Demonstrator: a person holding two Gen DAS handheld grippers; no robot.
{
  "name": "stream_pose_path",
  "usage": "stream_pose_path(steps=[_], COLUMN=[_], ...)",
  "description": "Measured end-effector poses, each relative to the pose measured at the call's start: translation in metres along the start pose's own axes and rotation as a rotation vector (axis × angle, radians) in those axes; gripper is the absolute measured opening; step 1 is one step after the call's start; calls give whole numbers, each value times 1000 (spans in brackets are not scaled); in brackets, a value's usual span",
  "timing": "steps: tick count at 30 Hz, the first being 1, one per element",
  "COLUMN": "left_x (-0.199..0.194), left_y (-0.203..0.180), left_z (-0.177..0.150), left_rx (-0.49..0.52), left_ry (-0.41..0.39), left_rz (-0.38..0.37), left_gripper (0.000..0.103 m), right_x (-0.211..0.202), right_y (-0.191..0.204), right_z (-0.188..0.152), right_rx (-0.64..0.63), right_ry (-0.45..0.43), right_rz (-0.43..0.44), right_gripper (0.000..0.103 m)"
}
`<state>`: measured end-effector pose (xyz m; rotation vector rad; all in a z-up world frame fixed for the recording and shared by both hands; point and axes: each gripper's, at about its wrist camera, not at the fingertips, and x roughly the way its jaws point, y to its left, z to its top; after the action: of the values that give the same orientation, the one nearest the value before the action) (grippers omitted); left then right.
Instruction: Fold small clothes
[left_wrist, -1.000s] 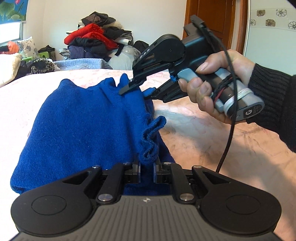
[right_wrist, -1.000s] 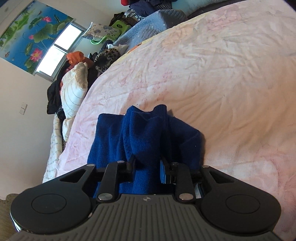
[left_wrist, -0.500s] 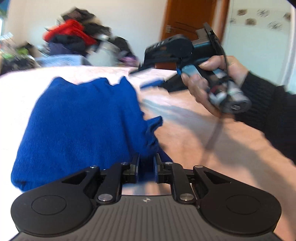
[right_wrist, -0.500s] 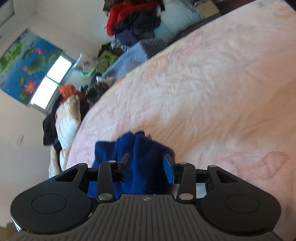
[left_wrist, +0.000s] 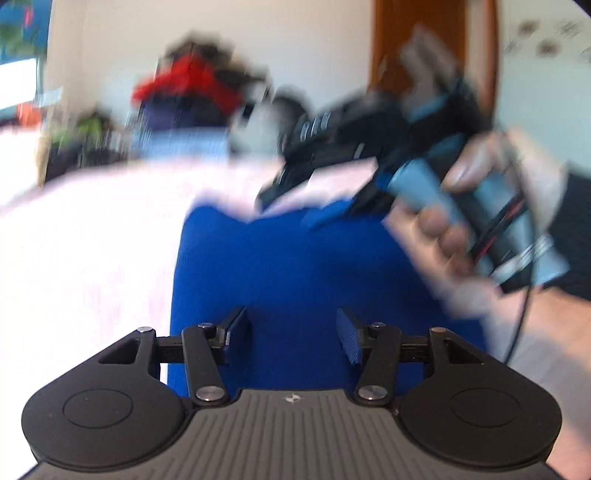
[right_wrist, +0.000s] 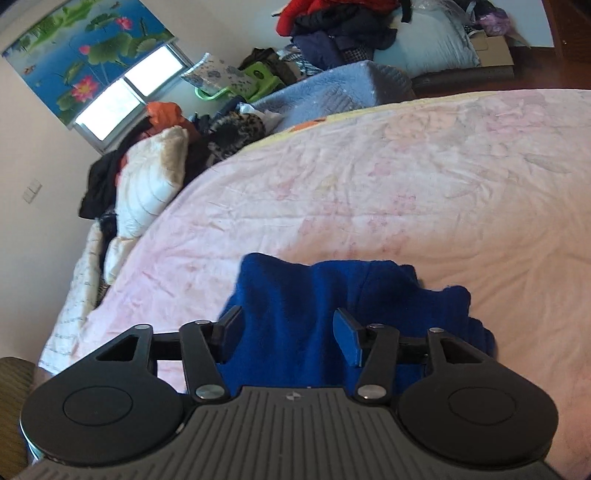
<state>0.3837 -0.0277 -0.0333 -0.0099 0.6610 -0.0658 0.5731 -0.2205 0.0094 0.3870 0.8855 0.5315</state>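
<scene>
A folded blue knit garment (left_wrist: 295, 269) lies on the pink bedspread (left_wrist: 92, 251). My left gripper (left_wrist: 291, 336) is open just above its near part, with nothing between the fingers. The left wrist view is motion-blurred. The right gripper (left_wrist: 295, 210) shows there at the garment's far right, held in a hand, its fingers apart. In the right wrist view the right gripper (right_wrist: 288, 336) is open over the blue garment (right_wrist: 314, 302), not holding it.
The pink bedspread (right_wrist: 406, 192) stretches wide beyond the garment. A pile of red and dark clothes (right_wrist: 332, 22) sits at the far side, with pillows and clutter (right_wrist: 155, 177) by the window on the left. A wooden door (left_wrist: 432, 74) is behind.
Both grippers have opened and let go of the blue garment. The left gripper has shifted so the garment lies centred under it; the right gripper has lifted back.
</scene>
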Motion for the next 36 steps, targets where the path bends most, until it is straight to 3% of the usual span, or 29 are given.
stream_pose_path(steps=[3, 6, 9, 10, 12, 15, 18, 20, 24, 30, 33, 36], left_x=[2, 1, 1, 1, -1, 4, 6, 7, 8, 1, -19, -25], left_y=[0, 1, 3, 3, 4, 2, 1, 1, 0, 5, 23, 40], left_z=[-12, -14, -7, -7, -12, -14, -16, -16, -16, -14, -11, -10], left_rx=[30, 37, 30, 33, 34, 31, 35, 33, 37, 10, -75, -132], left_ry=[-33, -32, -20, -20, -20, -18, -18, -15, -15, -18, -56, -61], left_rz=[-6, -8, -17, -17, -21, -22, -19, -19, -15, -28, -61, -37], left_gripper=[53, 53, 54, 54, 54, 54, 54, 54, 54, 54, 55, 56], right_x=[6, 4, -7, -17, -43, -73, -81, -76, -78, -94, -120, -128], right_y=[-27, -50, -55, -52, -39, -17, -10, -18, -37, -29, -26, -26], right_z=[-10, -16, -18, -21, -32, -56, -83, -97, -114, -110, -123, -139], right_rx=[72, 169, 235, 250, 213, 104, 75, 83, 125, 189, 214, 223], right_ry=[-78, -103, -119, -144, -198, -219, -159, -124, -189, -199, -262, -241], right_rz=[-29, 26, 22, 23, 43, 67, 77, 35, 81, 51, 167, 225], right_gripper=[46, 28, 21, 26, 48, 65, 66, 68, 60, 64, 64, 67])
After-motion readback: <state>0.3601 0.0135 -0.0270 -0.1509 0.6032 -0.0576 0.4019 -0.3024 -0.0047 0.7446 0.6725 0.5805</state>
